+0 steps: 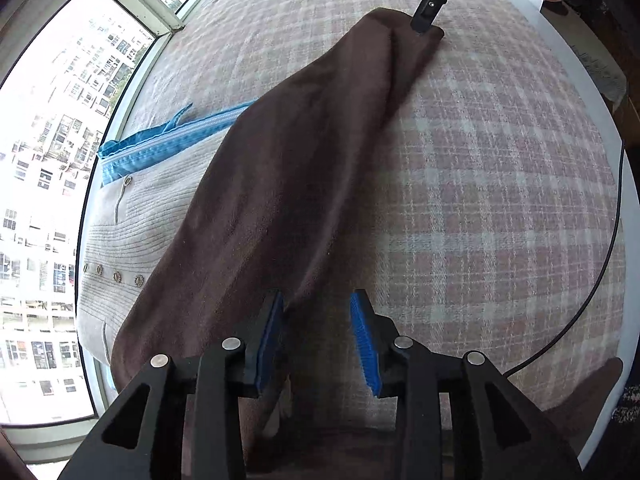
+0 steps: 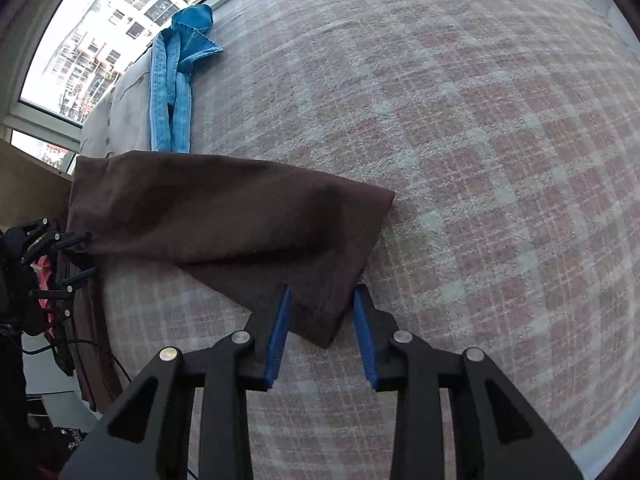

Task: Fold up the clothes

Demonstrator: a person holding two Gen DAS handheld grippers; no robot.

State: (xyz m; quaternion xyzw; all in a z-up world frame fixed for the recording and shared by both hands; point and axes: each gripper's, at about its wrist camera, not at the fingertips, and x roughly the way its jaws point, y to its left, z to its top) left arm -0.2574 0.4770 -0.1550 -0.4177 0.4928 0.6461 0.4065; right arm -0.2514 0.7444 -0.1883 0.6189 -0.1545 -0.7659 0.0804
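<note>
I hold both claws low over the plaid bed cover point(image 2: 480, 140): my right gripper point(image 2: 322, 312) and left gripper point(image 1: 318, 320) gape wide, each straddling the brown garment point(image 2: 224, 216) ungripped.

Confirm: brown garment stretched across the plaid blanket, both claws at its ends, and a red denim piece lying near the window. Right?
Not quite. The denim piece near the window is blue, not red, as the right wrist view shows. The brown garment, plaid blanket and claws are as stated.

High-rise apartment bedroom, pink-and-cream plaid bed cover point(image 2: 460, 140) spread wide, clothes point(image 2: 224, 216) lying across it, large window point(image 1: 44, 184) alongside framing neighbouring residential tower blocks in daylight
</note>
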